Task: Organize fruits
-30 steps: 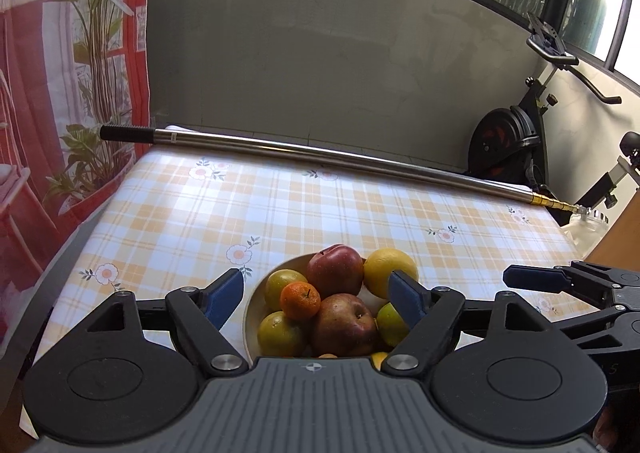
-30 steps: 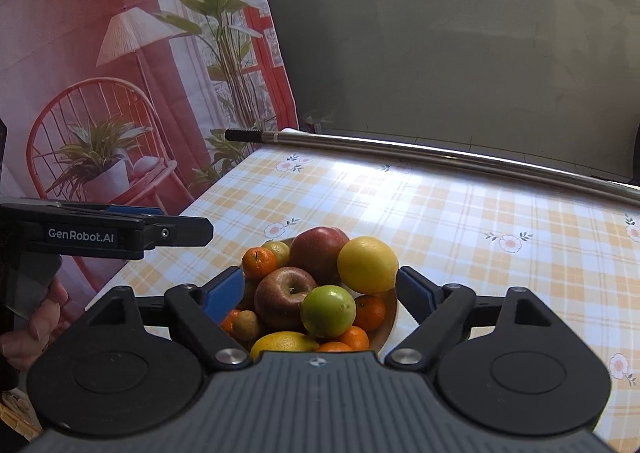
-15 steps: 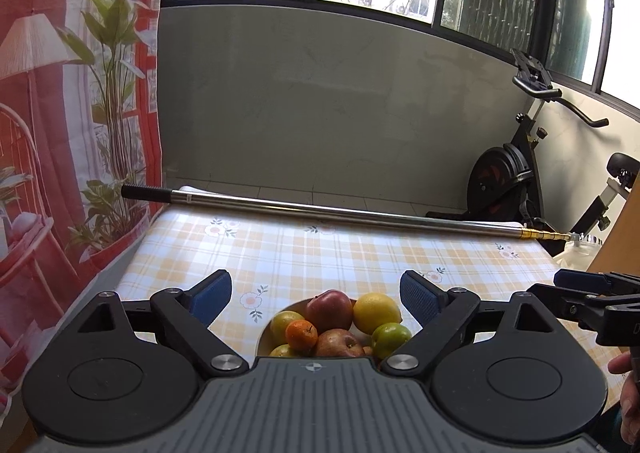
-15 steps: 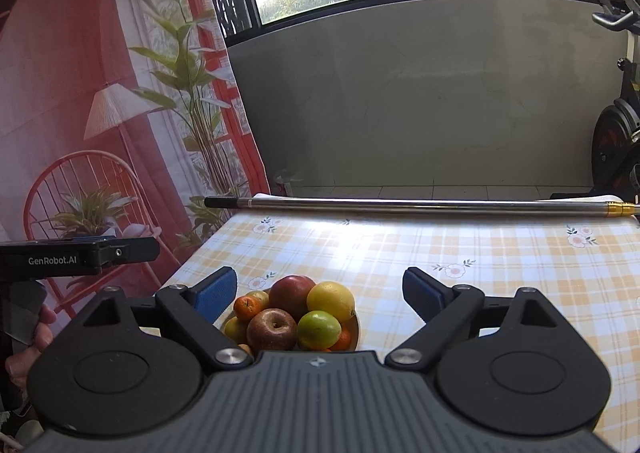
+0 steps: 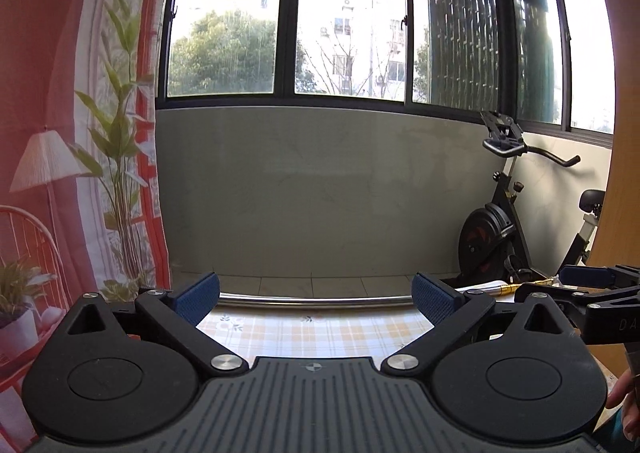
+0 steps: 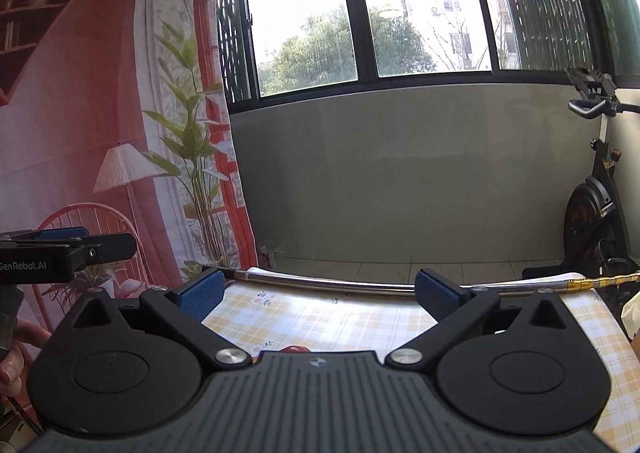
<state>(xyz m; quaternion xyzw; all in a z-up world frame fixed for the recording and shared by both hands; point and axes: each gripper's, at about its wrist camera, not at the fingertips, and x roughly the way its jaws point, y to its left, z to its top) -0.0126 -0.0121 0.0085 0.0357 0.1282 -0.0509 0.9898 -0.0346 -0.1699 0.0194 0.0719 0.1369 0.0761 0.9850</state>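
Fruit (image 6: 295, 349) seen only as a red sliver at the near edge of the right gripper's body, on the checked tablecloth (image 6: 340, 321); hidden fully in the left view. Left gripper (image 5: 316, 295) and right gripper (image 6: 318, 291) both spread wide, jaws just been opening, nothing between them. Metal pole (image 6: 340, 285) along the far table edge; bare cloth before it. Exercise bike (image 5: 504, 229) beyond, at right.

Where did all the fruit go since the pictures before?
Both cameras tilted up and away, so the bowl dropped from view; only a red fruit top peeks out. The left gripper and right gripper jaws have just been opening, empty. The metal pole and tablecloth stayed put.
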